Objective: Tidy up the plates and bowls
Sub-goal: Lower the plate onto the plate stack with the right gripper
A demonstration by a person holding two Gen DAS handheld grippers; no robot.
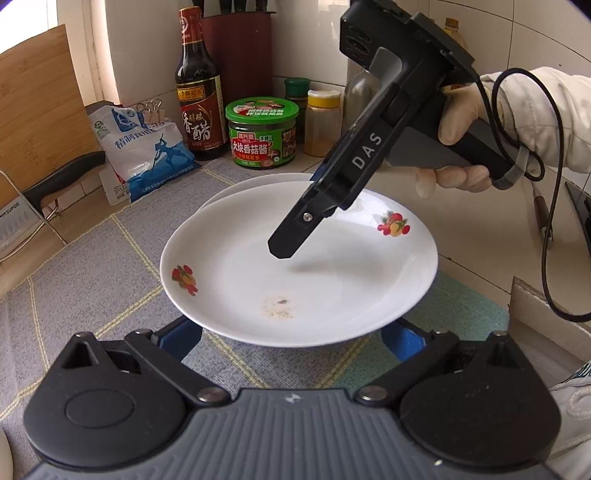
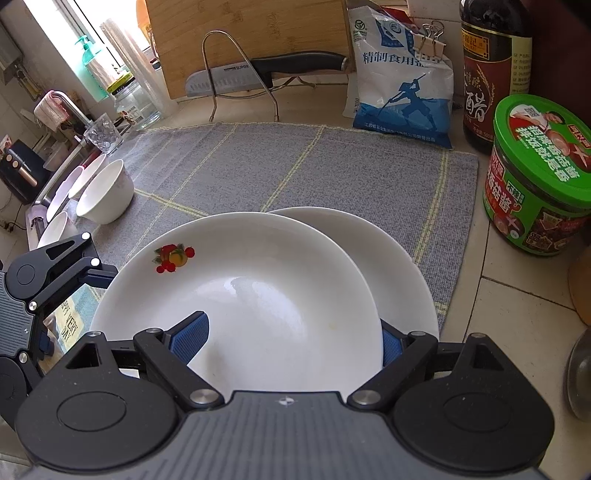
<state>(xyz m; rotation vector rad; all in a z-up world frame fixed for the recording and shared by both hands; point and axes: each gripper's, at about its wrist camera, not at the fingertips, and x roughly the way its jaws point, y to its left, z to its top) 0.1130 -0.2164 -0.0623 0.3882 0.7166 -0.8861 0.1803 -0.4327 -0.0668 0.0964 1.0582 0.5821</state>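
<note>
Tilting downward, right gripper (image 1: 282,251) over fruit-print plate (image 1: 258,280).

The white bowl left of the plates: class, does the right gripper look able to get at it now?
Probably not yet: the right gripper straddles the top plate; the bowl stands unobstructed on the mat.

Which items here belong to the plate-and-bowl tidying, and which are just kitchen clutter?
Job: fruit-print plate; plain plate under it; bowl; right claw; left claw.

Clutter: green-lidded jar; vinegar bottle; salt bag; knife; cutting board.
</note>
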